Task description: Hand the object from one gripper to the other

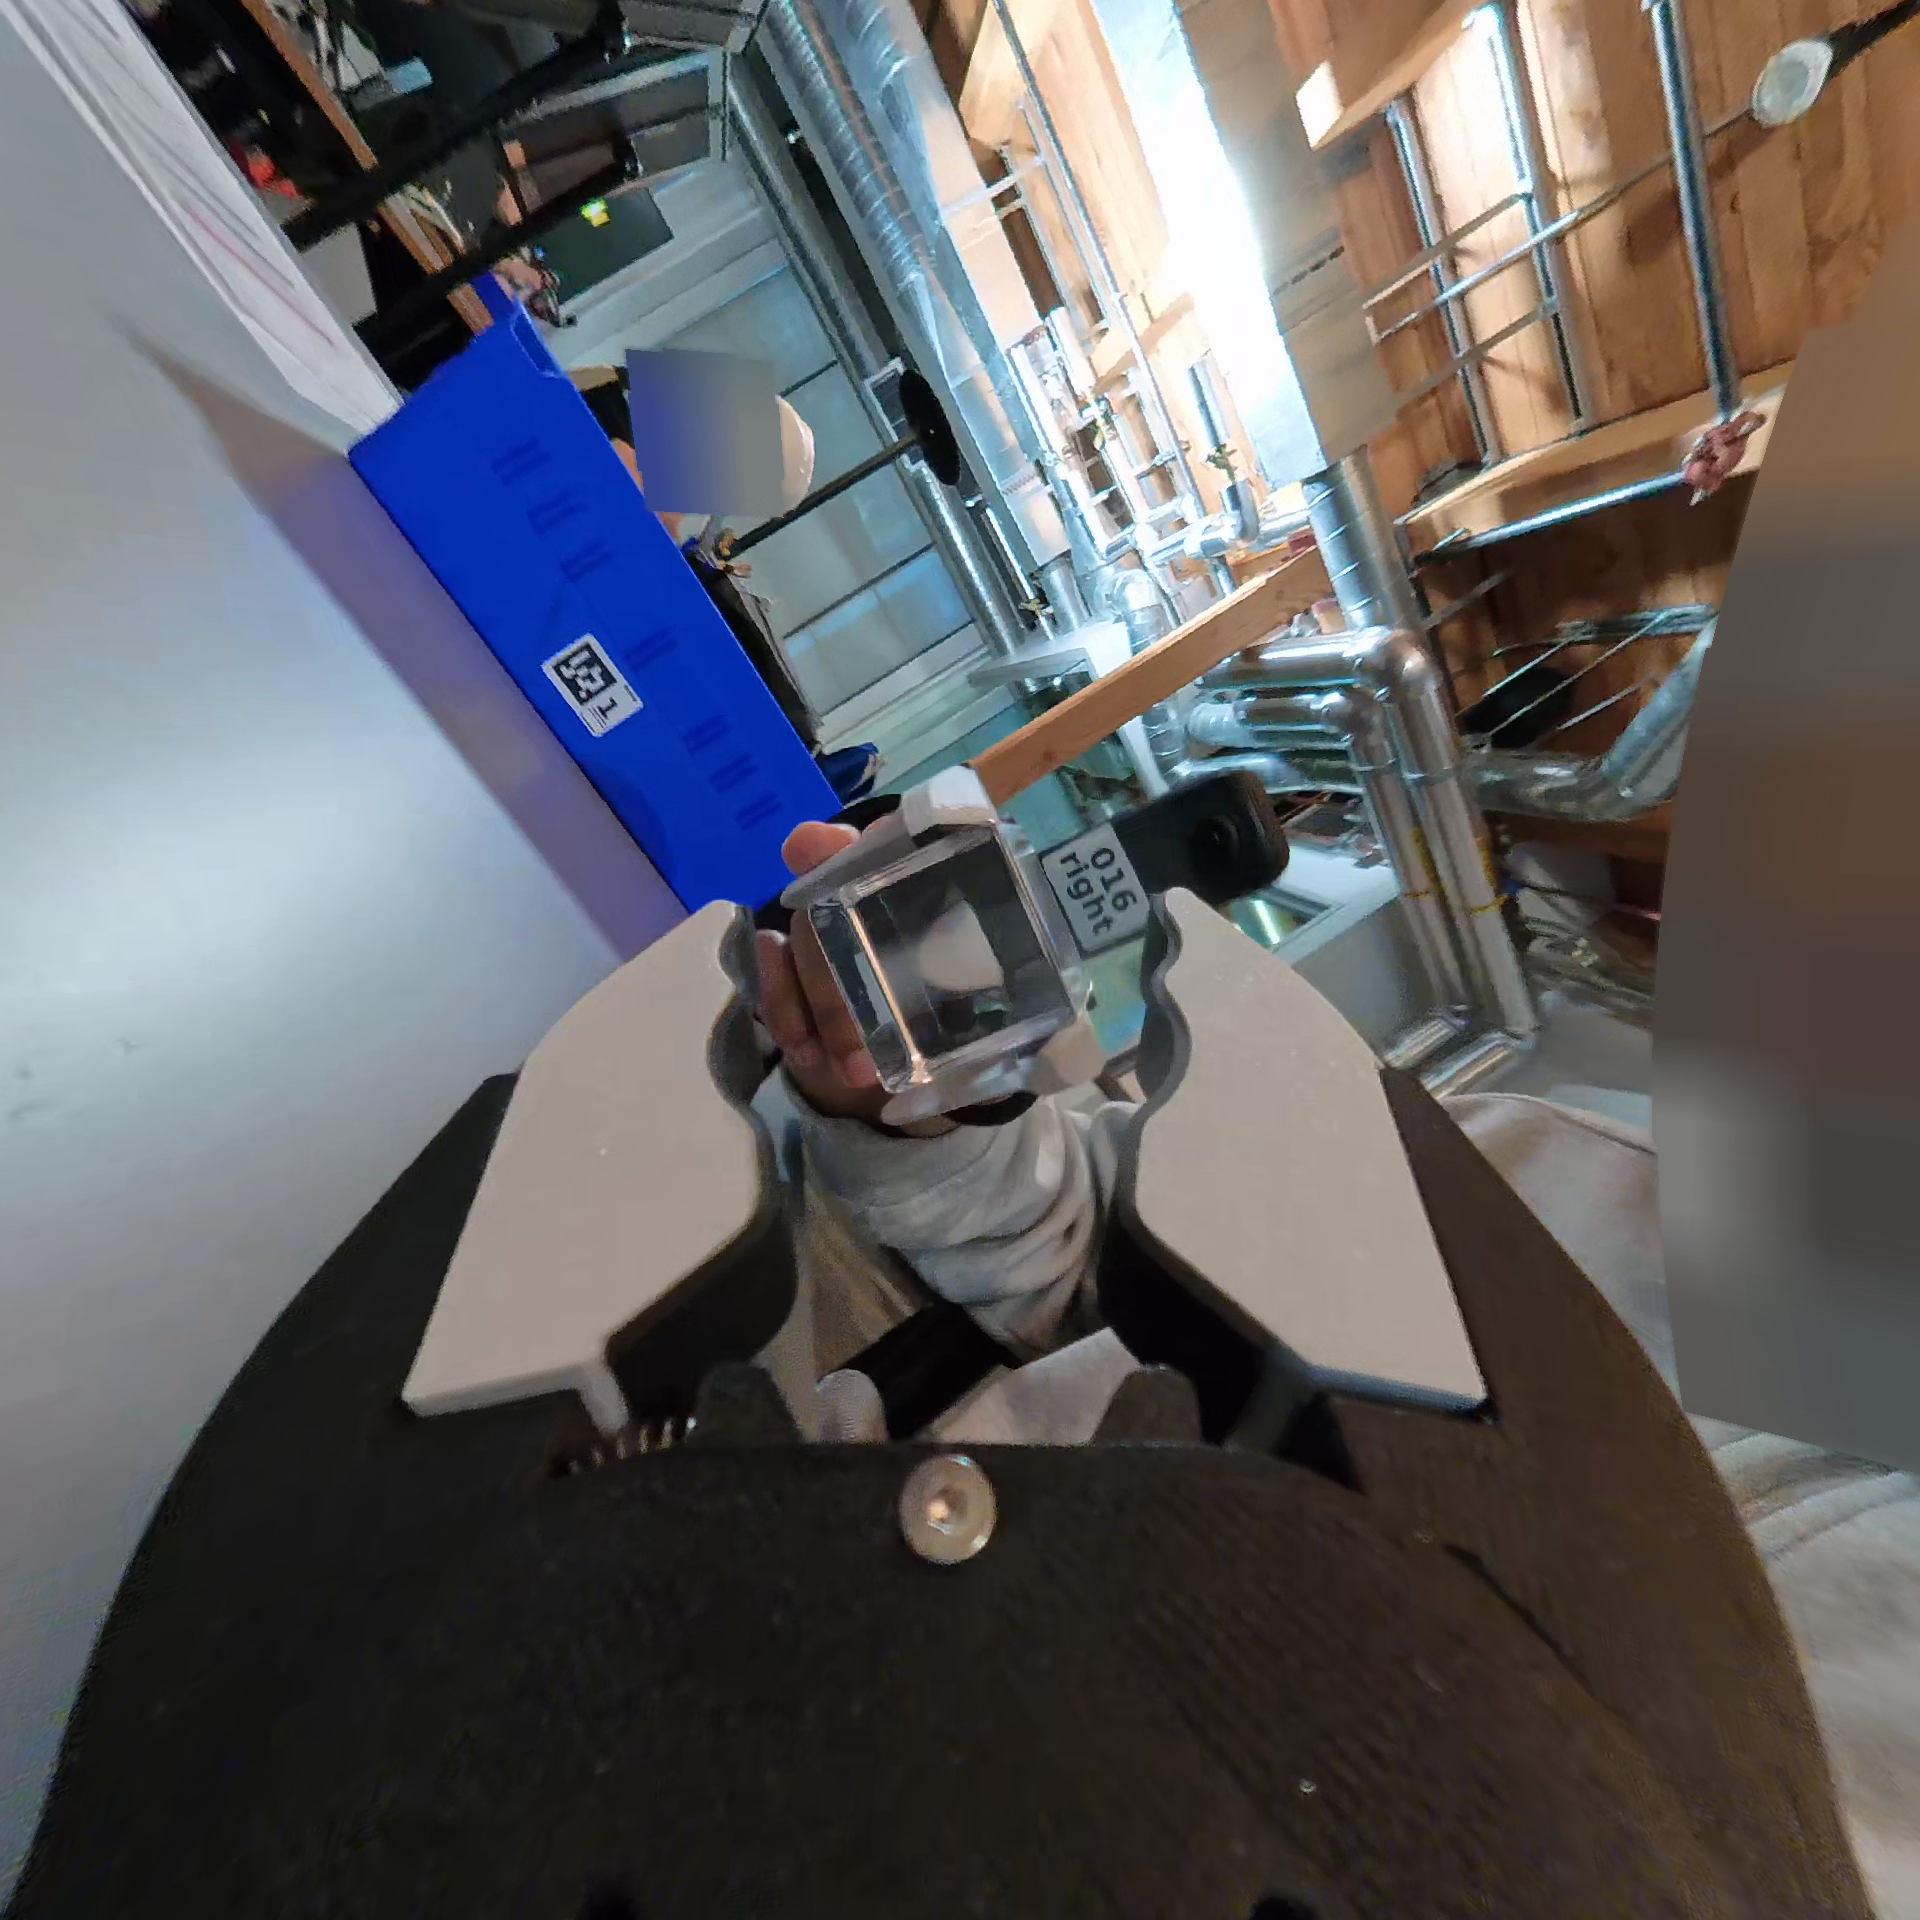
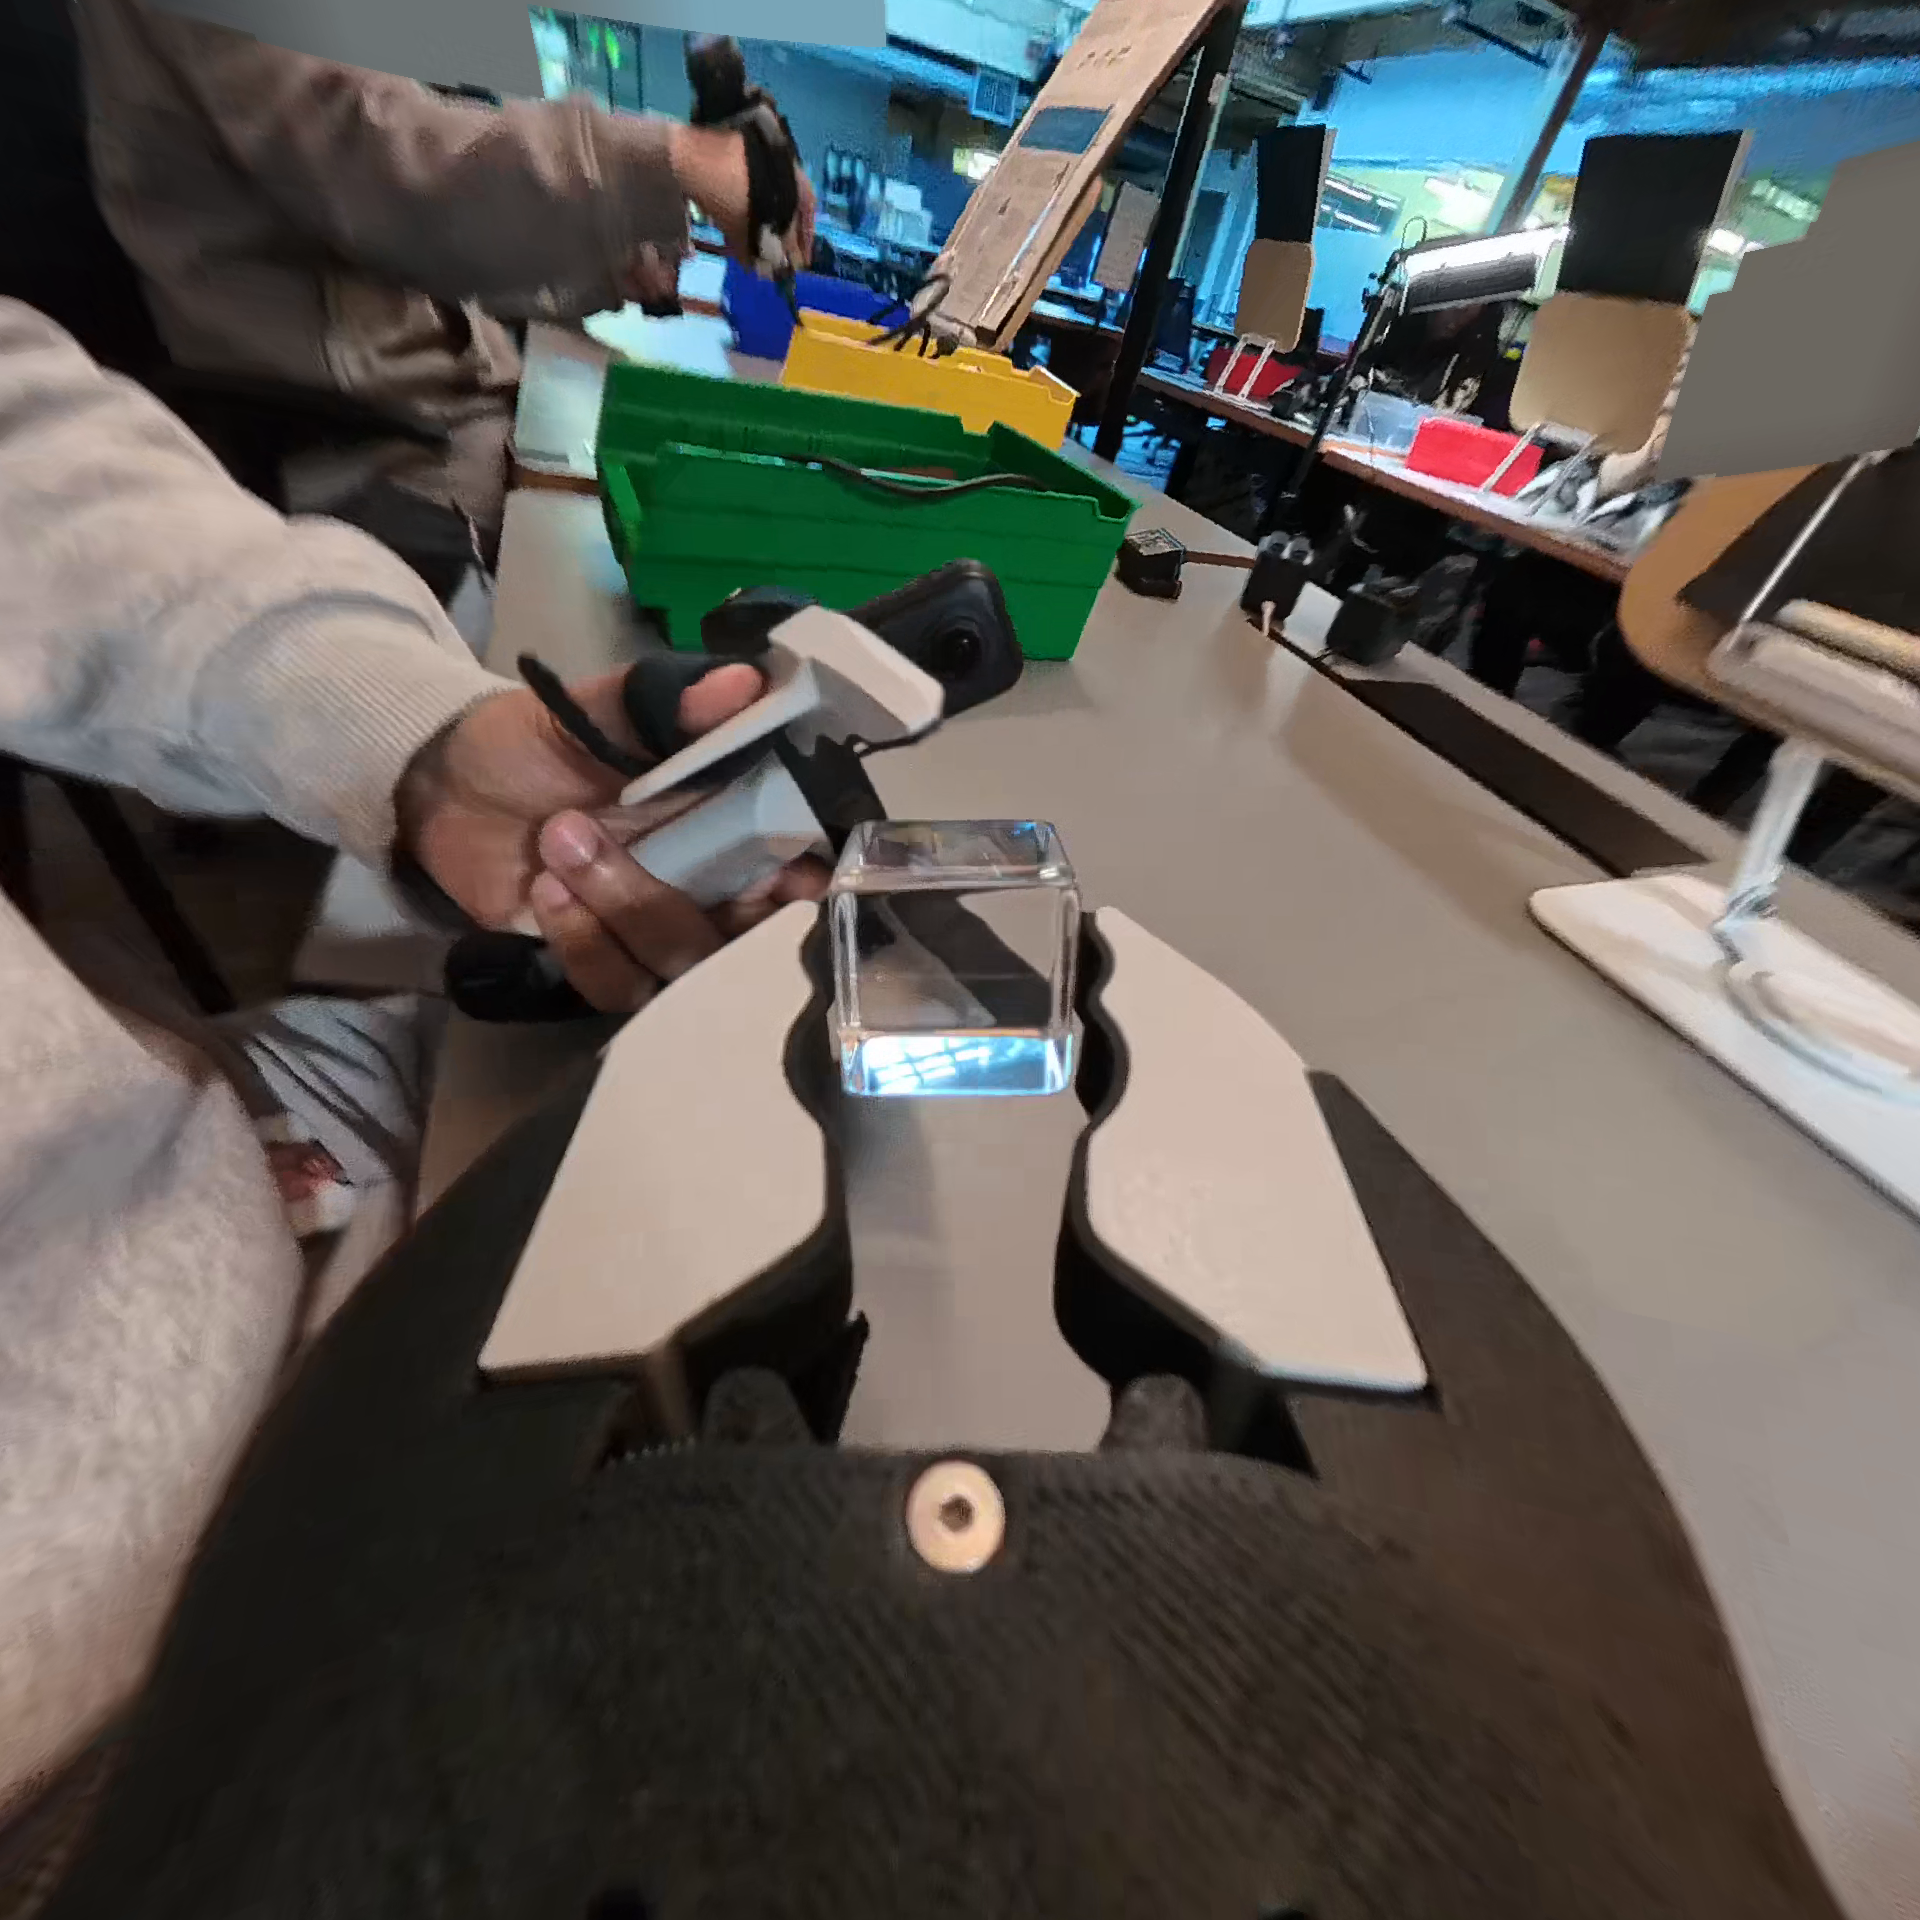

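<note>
Your right gripper (image 2: 954, 997) has the clear cube (image 2: 954, 956) pinched between its two grey fingers (image 2: 717, 1132), narrowed to the cube's width and pressing on opposite side faces, with the cube sitting out near the fingertips. That forward hold looks deliberate: it leaves the top and front of the cube free for the other tool to take. You are carrying it above the grey table (image 2: 1351, 935) rather than resting it there, so the exchange can happen in mid-air.

Your left gripper (image 1: 945, 997) is spread wide and grips nothing; in the left wrist view the cube (image 1: 940, 961) appears between its fingertips but a little beyond them, touching neither. The tool is rolled well over to one side, which I judge is meant to bring its fingers onto the faces your right fingers leave bare. In the right wrist view your left hand (image 2: 540, 842) holds that tool just beside the cube, to its left.

Behind, a green bin (image 2: 862, 520) and a yellow bin (image 2: 925, 379) stand well apart from the handover, out of your way.

Smallest concern: smooth clear faces may slip, so seat the left pads squarely before loosening the right.
</note>
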The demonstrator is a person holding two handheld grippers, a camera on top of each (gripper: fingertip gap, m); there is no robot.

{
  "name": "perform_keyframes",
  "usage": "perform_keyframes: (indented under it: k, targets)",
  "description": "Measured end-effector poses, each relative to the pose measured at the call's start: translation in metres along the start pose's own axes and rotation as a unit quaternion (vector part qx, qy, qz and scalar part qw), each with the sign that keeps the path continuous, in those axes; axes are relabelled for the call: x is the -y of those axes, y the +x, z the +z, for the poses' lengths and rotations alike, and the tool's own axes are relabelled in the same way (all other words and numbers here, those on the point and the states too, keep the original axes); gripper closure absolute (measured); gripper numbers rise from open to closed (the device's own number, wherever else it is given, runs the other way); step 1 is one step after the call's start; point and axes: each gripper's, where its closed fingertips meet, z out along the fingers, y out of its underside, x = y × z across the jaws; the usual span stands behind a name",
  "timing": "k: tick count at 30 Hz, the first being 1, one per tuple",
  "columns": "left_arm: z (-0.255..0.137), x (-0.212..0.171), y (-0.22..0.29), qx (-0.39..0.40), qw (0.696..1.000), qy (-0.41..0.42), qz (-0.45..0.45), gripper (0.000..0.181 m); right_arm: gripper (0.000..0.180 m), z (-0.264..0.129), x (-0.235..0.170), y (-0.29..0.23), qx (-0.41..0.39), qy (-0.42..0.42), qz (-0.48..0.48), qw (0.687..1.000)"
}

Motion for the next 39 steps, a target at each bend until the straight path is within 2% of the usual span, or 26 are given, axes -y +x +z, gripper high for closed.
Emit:
perform_keyframes:
  k: [1,7,11,16,20,24,28,31,37,39]
  targets:
    - [0.000,0.000,0.001,0.004,1.000,-0.003,0.016,0.107,0.134,-0.001,0.001,0.002,0.007,0.007,0.031,0.999]
    - [0.002,-0.005,0.000,0.043,0.989,-0.043,0.136,0.107,0.134,-0.006,0.004,0.010,0.070,0.051,0.225,0.970]
    - [0.003,-0.010,0.000,0.057,0.978,-0.068,0.188,0.110,0.134,-0.005,0.004,0.007,0.110,0.062,0.312,0.942]
    - [0.004,-0.016,0.001,0.056,0.971,-0.090,0.214,0.112,0.135,-0.004,0.003,0.003,0.144,0.064,0.376,0.913]
    - [0.004,-0.017,0.002,0.053,0.969,-0.093,0.221,0.117,0.135,-0.003,0.002,0.003,0.154,0.064,0.397,0.903]
    - [0.002,-0.009,0.002,0.072,0.960,-0.078,0.258,0.104,0.135,-0.004,0.004,0.005,0.166,0.077,0.427,0.886]
    - [0.001,-0.006,-0.002,0.121,0.909,-0.095,0.387,0.085,0.135,-0.005,0.003,0.007,0.184,0.083,0.474,0.857]
    - [0.001,-0.011,0.002,0.139,0.850,-0.115,0.495,0.086,0.135,-0.002,-0.001,0.001,0.204,0.067,0.505,0.836]
    - [0.001,-0.031,0.002,0.152,0.728,-0.175,0.645,0.108,0.135,0.002,-0.001,-0.012,0.258,0.048,0.588,0.765]
    - [0.000,-0.033,-0.002,0.160,0.700,-0.183,0.672,0.117,0.135,0.004,-0.002,-0.016,0.271,0.041,0.606,0.747]
